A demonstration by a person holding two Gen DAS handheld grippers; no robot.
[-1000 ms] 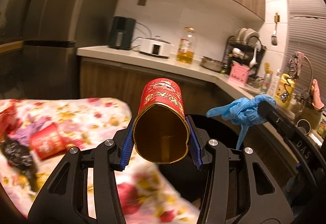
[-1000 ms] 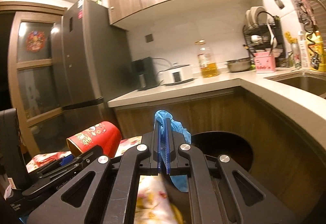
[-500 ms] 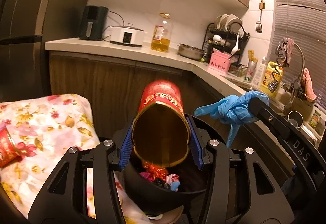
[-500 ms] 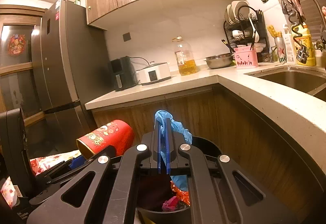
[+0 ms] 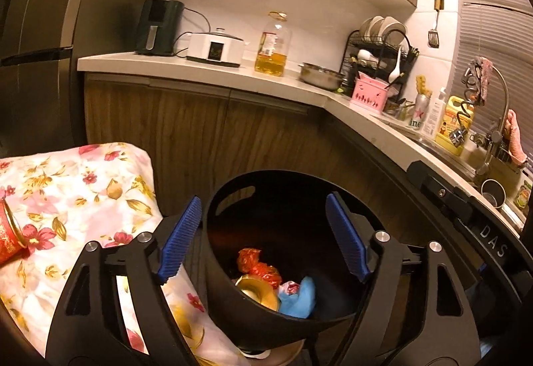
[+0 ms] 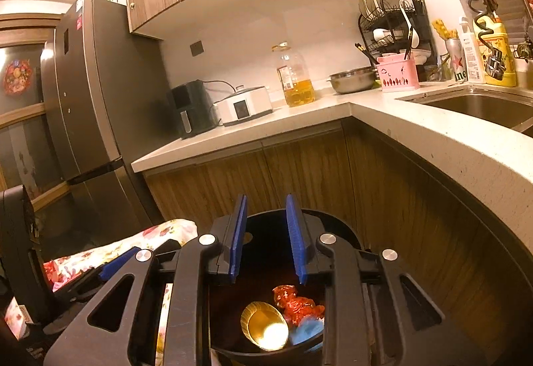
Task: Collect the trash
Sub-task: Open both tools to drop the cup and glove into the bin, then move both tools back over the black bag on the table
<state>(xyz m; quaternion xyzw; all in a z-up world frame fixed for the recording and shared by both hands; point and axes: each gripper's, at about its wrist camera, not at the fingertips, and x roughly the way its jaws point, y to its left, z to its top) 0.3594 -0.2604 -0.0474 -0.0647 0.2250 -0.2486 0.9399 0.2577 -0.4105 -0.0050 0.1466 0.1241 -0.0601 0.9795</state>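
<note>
A black round trash bin (image 5: pixel 213 226) stands below both grippers; it also shows in the right wrist view (image 6: pixel 336 222). Inside lie a red cup with a gold inside (image 5: pixel 261 296) (image 6: pixel 265 326), a blue glove (image 5: pixel 301 297) (image 6: pixel 308 331) and a crumpled red wrapper (image 5: pixel 258 266) (image 6: pixel 296 301). My left gripper (image 5: pixel 263 234) is open and empty above the bin. My right gripper (image 6: pixel 266 237) is open and empty above the bin. Another red cup (image 5: pixel 10 241) lies on the floral cloth at the left edge.
The floral-covered table (image 5: pixel 83 186) is left of the bin. Wooden cabinets (image 5: pixel 200 133) and an L-shaped counter (image 6: pixel 416 133) stand behind and to the right, with a sink (image 6: pixel 483 106). A fridge (image 6: pixel 90 106) stands at the left.
Both grippers opened over the bin. The red cup dropped from the left gripper and the blue glove from the right gripper; both now lie in the bin.
</note>
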